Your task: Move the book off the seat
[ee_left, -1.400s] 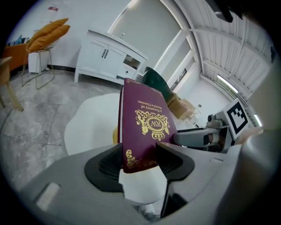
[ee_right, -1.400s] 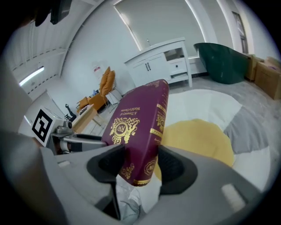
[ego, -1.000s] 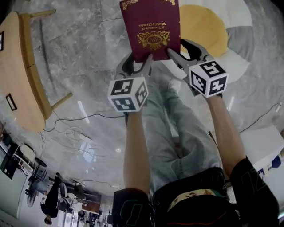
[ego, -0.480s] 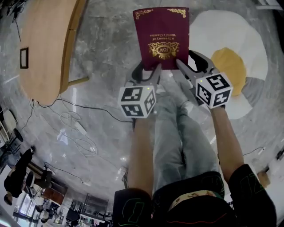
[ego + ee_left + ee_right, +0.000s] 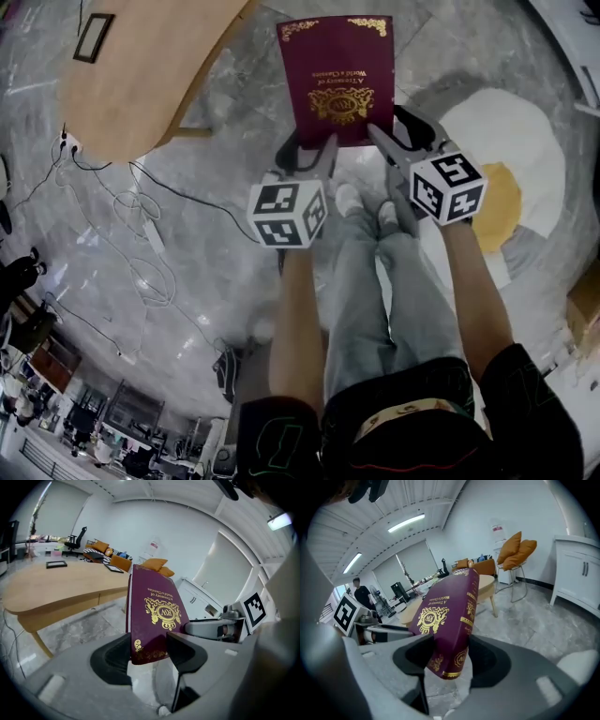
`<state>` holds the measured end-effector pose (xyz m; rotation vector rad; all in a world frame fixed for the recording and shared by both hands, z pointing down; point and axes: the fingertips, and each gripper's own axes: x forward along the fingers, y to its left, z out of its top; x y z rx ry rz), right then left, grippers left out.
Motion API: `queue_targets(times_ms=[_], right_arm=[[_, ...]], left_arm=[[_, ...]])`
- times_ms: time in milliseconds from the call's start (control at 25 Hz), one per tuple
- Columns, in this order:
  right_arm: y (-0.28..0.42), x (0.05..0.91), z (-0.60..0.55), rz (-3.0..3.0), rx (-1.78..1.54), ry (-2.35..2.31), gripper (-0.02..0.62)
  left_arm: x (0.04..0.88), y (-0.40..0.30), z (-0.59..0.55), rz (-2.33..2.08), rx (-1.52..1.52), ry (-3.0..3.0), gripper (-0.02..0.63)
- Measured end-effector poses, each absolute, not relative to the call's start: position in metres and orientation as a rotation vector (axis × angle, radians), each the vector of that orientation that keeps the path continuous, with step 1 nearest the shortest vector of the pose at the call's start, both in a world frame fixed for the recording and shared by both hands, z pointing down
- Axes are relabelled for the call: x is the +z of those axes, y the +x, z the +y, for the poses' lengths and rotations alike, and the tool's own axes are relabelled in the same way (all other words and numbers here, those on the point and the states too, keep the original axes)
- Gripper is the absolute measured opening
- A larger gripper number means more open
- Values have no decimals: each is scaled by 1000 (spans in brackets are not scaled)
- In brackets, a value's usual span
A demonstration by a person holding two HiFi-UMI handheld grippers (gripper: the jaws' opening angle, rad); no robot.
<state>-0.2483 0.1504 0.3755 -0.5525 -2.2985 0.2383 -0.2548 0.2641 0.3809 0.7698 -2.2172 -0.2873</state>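
A maroon hardback book (image 5: 337,75) with gold print is held up in the air over the floor, gripped at its two near corners. My left gripper (image 5: 309,147) is shut on its near left corner, and the book (image 5: 152,616) stands upright between the jaws in the left gripper view. My right gripper (image 5: 384,136) is shut on the near right corner; in the right gripper view the book (image 5: 450,616) shows its cover and gilt spine. No seat shows under the book.
A curved wooden table (image 5: 141,66) stands at the upper left, with cables (image 5: 141,272) trailing on the marble floor. A round white and yellow rug (image 5: 511,197) lies at the right. The person's legs (image 5: 375,281) are below the book. Orange chairs (image 5: 513,550) stand by a wall.
The view has swung: the table moved from the left edge to the upper left and the rug slid from the top to the right. Both grippers keep hold of the book.
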Motion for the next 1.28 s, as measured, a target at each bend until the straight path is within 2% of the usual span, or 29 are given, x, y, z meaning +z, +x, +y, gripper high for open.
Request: queue_targets(times_ms=[640, 1280], right_arm=[[-350, 356, 270, -2200, 60, -881, 229], [-487, 412, 395, -1906, -65, -1189, 228]], left_arm=[[362, -322, 379, -2359, -442, 429, 235], [412, -427, 490, -2290, -569, 22, 236]])
